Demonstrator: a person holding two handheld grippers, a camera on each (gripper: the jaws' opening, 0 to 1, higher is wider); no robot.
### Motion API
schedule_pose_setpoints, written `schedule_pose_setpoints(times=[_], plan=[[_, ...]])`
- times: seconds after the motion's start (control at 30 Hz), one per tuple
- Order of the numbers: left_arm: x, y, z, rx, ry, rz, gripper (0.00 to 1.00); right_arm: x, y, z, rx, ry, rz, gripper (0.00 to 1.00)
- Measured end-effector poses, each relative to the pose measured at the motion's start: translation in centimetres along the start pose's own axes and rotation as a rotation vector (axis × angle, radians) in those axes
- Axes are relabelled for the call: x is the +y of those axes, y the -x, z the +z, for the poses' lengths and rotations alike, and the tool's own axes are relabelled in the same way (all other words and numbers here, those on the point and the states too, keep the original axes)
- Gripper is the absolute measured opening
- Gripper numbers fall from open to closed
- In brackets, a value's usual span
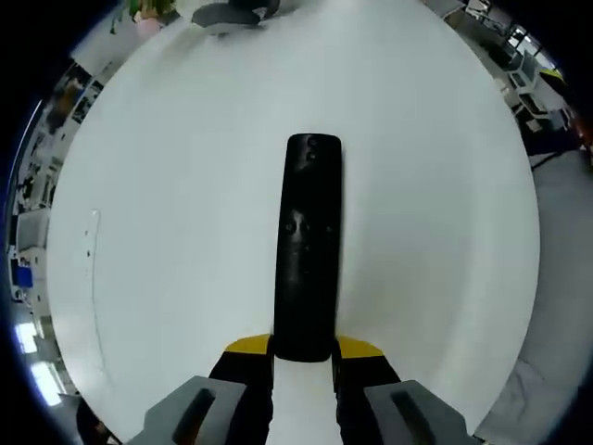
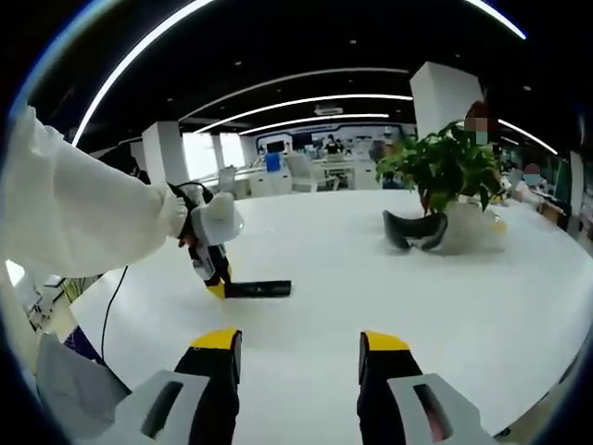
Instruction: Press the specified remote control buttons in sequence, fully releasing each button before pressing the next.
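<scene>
White table: left tool grips remote; right gripper view adds plant.

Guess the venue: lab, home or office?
Probably an open-plan office. A big white table holds the remote, with a potted plant at its far side, rows of desks beyond, and long strip lights overhead.

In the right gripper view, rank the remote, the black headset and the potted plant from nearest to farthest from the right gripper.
1. Remote: left of centre, held at its near end by the left gripper.
2. Headset: right, mid-table.
3. Plant: right, just behind the headset.
</scene>
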State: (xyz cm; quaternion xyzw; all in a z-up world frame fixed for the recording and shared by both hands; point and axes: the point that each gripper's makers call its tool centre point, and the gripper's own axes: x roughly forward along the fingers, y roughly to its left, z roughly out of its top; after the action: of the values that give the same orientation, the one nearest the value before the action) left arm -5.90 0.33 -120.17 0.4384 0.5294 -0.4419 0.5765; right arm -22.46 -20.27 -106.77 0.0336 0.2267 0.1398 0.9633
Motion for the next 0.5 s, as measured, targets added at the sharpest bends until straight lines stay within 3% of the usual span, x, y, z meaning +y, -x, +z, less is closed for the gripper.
schedule_pose_setpoints(times=[0.5], plan=[[-2.2,0.0,-0.2,0.021,-0.032,0.002,0.23,0.1,0.1,0.0,-0.002,-0.007,0.007,0.47]])
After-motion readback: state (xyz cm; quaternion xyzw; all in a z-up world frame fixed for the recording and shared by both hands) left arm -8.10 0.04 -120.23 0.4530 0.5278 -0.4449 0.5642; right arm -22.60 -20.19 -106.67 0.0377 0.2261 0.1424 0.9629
